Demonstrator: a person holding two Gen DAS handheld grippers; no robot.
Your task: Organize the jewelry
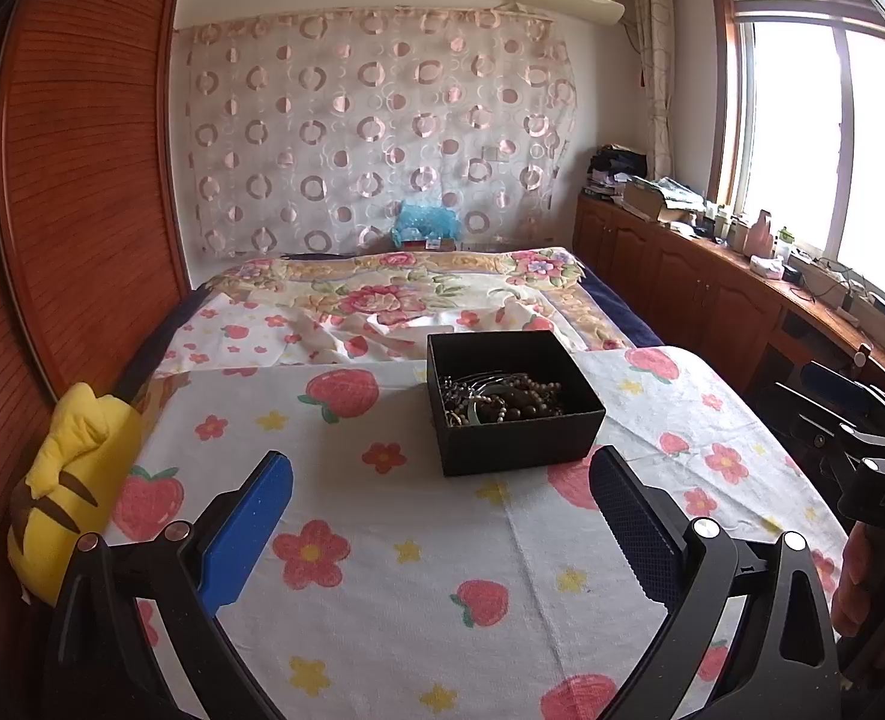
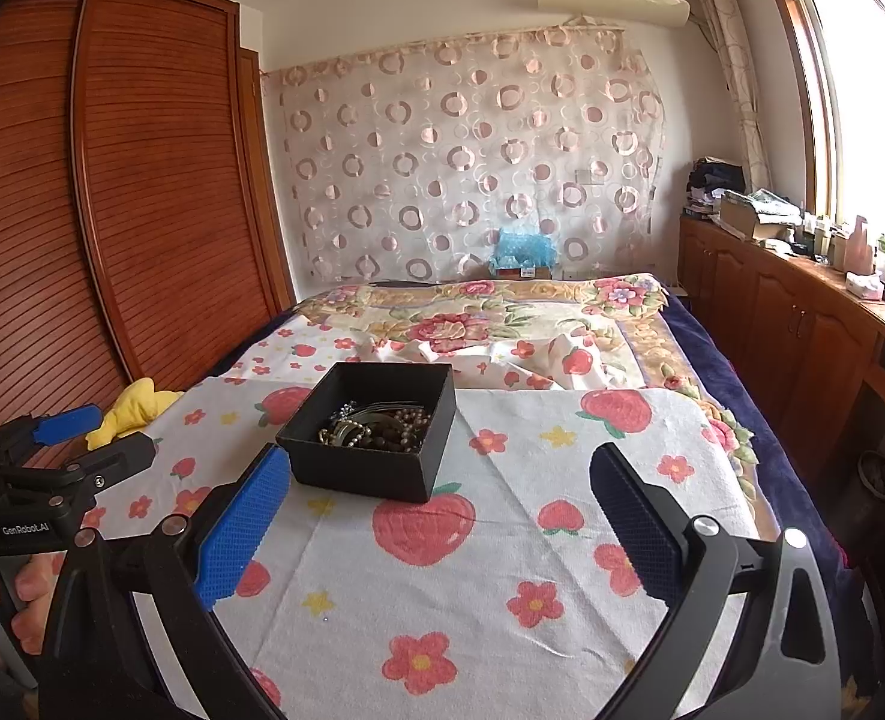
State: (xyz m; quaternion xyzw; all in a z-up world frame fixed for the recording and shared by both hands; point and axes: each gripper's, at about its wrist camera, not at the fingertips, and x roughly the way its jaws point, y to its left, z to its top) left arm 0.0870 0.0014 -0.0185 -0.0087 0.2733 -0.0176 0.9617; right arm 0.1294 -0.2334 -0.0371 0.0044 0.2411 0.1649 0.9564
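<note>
An open black box (image 1: 517,441) stands on a white cloth with strawberries and flowers (image 1: 382,540). Inside it lies a tangle of jewelry (image 1: 502,402): brown bead strands, pale pearls and thin metal bangles. The box (image 2: 361,471) and jewelry (image 2: 376,423) also show in the right wrist view. My left gripper (image 1: 442,468) is open and empty, just short of the box. My right gripper (image 2: 442,468) is open and empty, with its left finger (image 2: 244,522) close to the box's near left corner. The left gripper also shows at the right wrist view's left edge (image 2: 91,438).
The cloth covers a table standing against a bed with a floral quilt (image 1: 406,294). A yellow plush toy (image 1: 70,486) lies at the left edge by a wooden wardrobe (image 1: 82,180). A low cabinet (image 1: 712,288) with clutter runs along the right under the window.
</note>
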